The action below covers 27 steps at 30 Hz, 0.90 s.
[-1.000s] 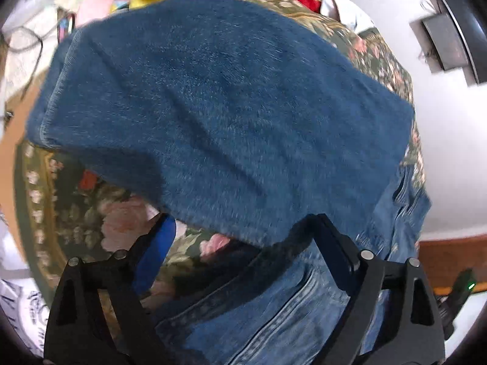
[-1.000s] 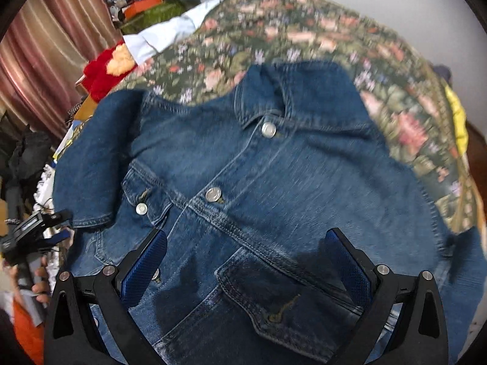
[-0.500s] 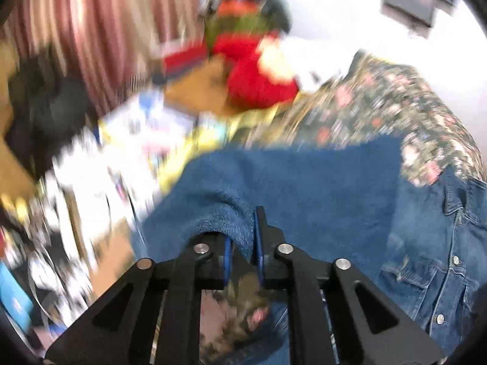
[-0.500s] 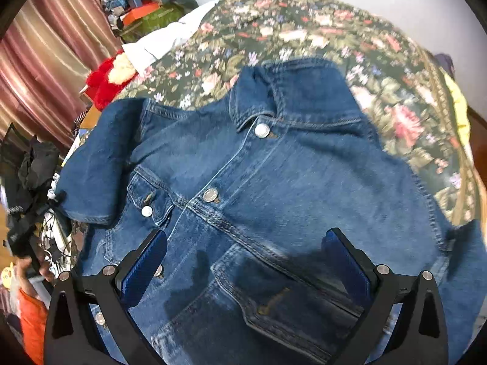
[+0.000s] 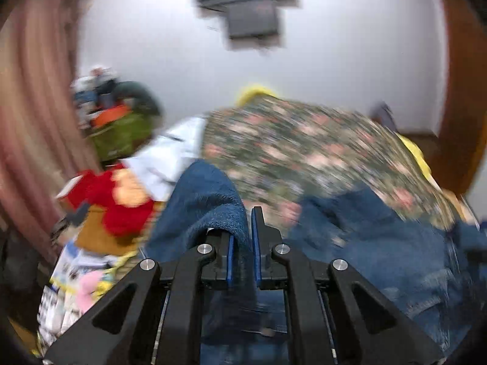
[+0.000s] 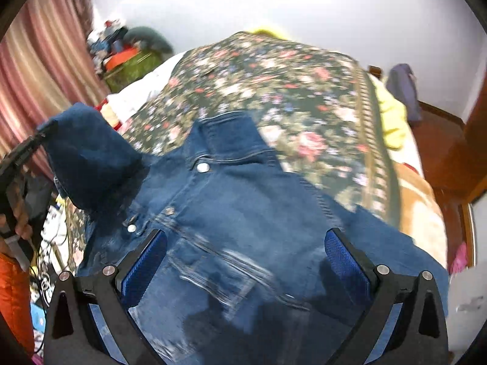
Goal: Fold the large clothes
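Observation:
A blue denim jacket [image 6: 243, 206] lies front up on a floral bedspread [image 6: 274, 85], collar toward the far wall. My left gripper [image 5: 242, 243] is shut on the jacket's sleeve [image 5: 210, 203] and holds it lifted; the raised sleeve [image 6: 88, 152] also shows in the right wrist view at the left, with the left gripper [image 6: 42, 130] at its end. My right gripper [image 6: 243, 261] is open and empty, hovering over the jacket's lower front with its blue pads [image 6: 143, 264] spread wide.
A red plush toy [image 5: 121, 203], papers and clutter sit left of the bed. A green bag [image 6: 131, 67] stands by the striped curtain [image 6: 39, 60]. A yellow cloth [image 6: 392, 115] and wooden bed frame [image 6: 441, 140] are at the right. A dark box hangs on the white wall [image 5: 246, 0].
My left gripper closed on the sleeve and lifted it up off the bed, swinging its view toward the wall. My right gripper stayed open and drew back slightly over the jacket.

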{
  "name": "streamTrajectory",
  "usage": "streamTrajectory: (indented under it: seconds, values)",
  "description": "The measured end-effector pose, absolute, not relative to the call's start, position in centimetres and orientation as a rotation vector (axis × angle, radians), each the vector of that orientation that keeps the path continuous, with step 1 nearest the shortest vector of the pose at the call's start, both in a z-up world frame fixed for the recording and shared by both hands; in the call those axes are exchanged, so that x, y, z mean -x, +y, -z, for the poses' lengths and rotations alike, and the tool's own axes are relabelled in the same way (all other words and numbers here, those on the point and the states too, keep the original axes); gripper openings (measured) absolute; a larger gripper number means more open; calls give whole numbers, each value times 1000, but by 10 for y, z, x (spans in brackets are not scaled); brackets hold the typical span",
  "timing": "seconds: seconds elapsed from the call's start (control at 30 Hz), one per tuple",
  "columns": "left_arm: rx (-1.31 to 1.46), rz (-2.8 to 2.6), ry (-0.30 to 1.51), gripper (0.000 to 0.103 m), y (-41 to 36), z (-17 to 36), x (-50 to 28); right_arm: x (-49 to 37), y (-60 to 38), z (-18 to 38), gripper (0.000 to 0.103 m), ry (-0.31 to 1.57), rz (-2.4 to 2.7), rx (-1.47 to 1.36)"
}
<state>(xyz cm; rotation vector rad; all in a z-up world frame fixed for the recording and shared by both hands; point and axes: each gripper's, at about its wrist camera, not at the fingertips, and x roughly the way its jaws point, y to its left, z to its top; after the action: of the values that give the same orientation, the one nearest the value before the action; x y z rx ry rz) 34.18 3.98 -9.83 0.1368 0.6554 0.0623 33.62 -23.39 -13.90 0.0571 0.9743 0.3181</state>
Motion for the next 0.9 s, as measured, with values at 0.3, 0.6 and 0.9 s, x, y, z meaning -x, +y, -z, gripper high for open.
streamTrajectory:
  seconds: [0.3,0.6,0.9]
  values:
    - [-196,279,1020,10,-51,210,-348,-319,-268,134,103,987,-274,-98]
    - [-162,309,1015,63,-32,198,-297,-320,-228,134,103,999,-338,-34]
    - [-99,22,904,74,89,172,-279,-333,-128,133,103,998,-494,130]
